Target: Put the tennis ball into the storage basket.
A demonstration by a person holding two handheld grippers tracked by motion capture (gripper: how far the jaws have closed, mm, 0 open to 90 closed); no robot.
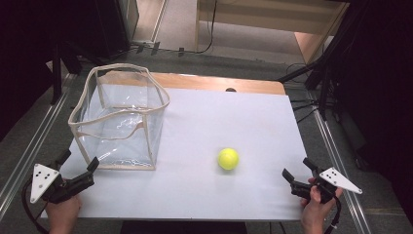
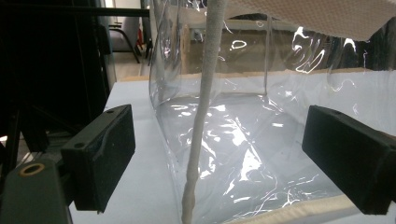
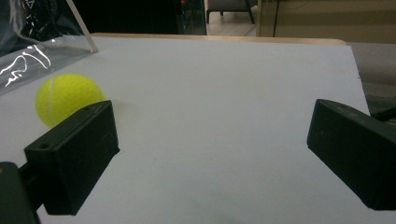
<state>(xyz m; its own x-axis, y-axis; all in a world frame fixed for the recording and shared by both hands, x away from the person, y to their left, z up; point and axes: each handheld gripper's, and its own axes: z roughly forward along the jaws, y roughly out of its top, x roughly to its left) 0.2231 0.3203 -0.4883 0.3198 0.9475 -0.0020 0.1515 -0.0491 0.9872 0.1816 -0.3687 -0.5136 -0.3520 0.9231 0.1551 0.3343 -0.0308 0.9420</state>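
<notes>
With both sets of jaws spread, we should steady the clear bag with our left gripper and centre our right gripper on the tennis ball lying mid-table.

Left gripper: jaws spread wide (hand gripping from behind).
Right gripper: jaws apart, hand underneath.

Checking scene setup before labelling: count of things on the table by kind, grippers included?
Tennis ball, yellow: 1
Clear bag with cream trim, standing open: 1
Handheld grippers: 2, left gripper and right gripper, both with jaws apart
Total: 4
</notes>
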